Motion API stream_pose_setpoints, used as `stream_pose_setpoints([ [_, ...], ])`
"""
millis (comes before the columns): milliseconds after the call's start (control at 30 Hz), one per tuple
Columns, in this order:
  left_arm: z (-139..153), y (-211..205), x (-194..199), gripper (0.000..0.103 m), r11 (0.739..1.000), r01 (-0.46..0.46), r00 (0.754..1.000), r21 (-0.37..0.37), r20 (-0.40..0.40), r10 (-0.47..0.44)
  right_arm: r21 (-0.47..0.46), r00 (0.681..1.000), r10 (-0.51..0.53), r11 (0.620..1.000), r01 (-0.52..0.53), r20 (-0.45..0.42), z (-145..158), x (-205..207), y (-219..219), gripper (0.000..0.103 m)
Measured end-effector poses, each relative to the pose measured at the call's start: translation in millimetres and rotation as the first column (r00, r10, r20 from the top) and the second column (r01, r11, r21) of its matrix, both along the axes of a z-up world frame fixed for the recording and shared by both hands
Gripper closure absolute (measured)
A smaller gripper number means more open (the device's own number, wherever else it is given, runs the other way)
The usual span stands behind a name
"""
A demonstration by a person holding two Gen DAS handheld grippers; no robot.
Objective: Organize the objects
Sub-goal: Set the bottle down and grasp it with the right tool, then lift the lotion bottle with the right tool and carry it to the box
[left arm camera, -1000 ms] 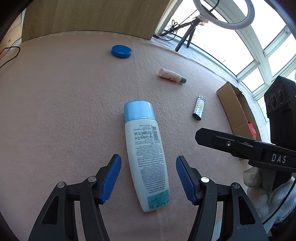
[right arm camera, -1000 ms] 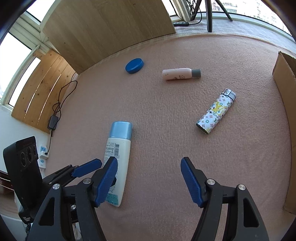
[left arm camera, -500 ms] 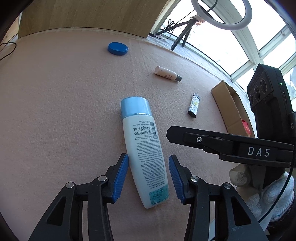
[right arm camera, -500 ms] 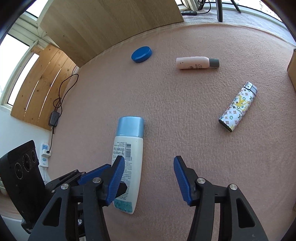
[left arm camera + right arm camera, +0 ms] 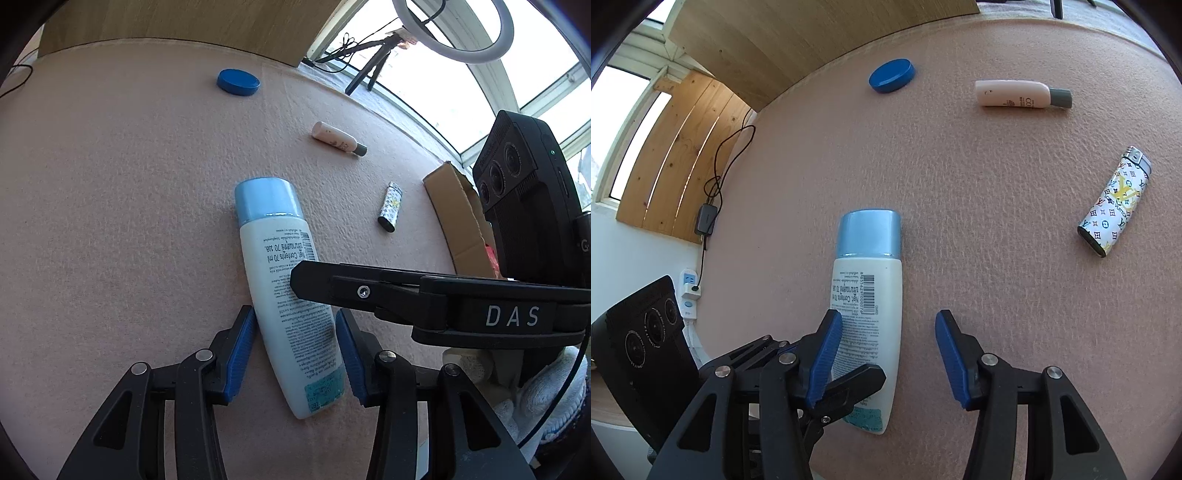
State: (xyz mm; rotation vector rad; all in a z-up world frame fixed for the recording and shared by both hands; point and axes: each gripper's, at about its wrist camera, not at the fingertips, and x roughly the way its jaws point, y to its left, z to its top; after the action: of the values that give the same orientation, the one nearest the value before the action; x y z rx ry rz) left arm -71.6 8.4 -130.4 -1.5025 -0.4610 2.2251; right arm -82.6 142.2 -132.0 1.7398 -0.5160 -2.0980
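Surface: pink felt-covered tabletop (image 5: 110, 221), w/ wooden panels at the far edge.
Lotion bottle (image 5: 284, 295): white body, light-blue cap, lying flat on its side, label text up, cap pointing away from both cams. Sits near the middle of the tabletop.
Left gripper (image 5: 295, 343): low over the bottle's lower half, jaws straddling it; blue pads (image 5: 242, 343) right at the bottle's sides, left pad looks touching, right pad just beside. Can't tell if it's a firm clamp yet.
Right gripper (image 5: 886, 354): jaws apart, nothing between them but felt and part of the bottle's right edge. Its left pad overlaps the bottle's label in view, right pad well clear over bare felt. Seen from left cam it crosses above the bottle as a black bar marked "DAS".
Blue lid (image 5: 892, 75): round, flat on the felt, far side, well apart from the bottle.
Small tube (image 5: 1021, 95): pale pink, grey cap, lying on its side, right of the lid.
Lighter (image 5: 1115, 201): white w/ monogram print, lying at a slant, right of the bottle, well apart.
Cardboard box (image 5: 456, 218): open, at the tabletop's right edge, something red inside, unclear what.
Bkgd: ring light (image 5: 452, 26) on tripod by the windows; cable & wall socket (image 5: 690, 286) on the left in the right cam.
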Motion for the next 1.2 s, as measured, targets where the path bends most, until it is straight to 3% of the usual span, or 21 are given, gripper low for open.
stream_pose_setpoints([
  [167,-2.4,-2.0,3.1,0.056,0.998,-0.047,0.999,0.03,-0.024,0.048,0.004,0.996,0.081,0.997,-0.081,0.024,-0.8,-8.3,-14.6,0.064],
  [333,-4.3,-7.2,5.4,0.056,0.991,-0.111,0.993,0.076,-0.02,0.112,0.069,0.986,0.168,0.983,-0.169,0.021,3.6,-16.2,-29.1,0.063],
  [500,-2.5,-3.6,8.7,0.055,0.987,-0.151,0.988,0.063,-0.026,0.153,0.093,0.978,0.206,0.974,-0.207,0.02,5.9,-16.7,-33.2,0.063],
  [633,-1.9,-5.4,13.8,0.055,0.978,-0.186,0.982,0.093,-0.01,0.188,0.088,0.976,0.218,0.972,-0.219,0.02,6.8,-14.6,-31.1,0.063],
  [933,13.3,15.4,22.6,0.055,0.981,-0.186,0.981,0.063,-0.04,0.188,0.048,0.982,0.188,0.981,-0.187,-0.016,18.3,-4.3,-7.9,0.063],
  [1200,36.7,52.0,24.4,0.055,0.993,-0.12,0.989,0.012,-0.08,0.12,-0.006,0.992,0.107,0.994,-0.108,-0.068,35.0,13.9,34.9,0.063],
])
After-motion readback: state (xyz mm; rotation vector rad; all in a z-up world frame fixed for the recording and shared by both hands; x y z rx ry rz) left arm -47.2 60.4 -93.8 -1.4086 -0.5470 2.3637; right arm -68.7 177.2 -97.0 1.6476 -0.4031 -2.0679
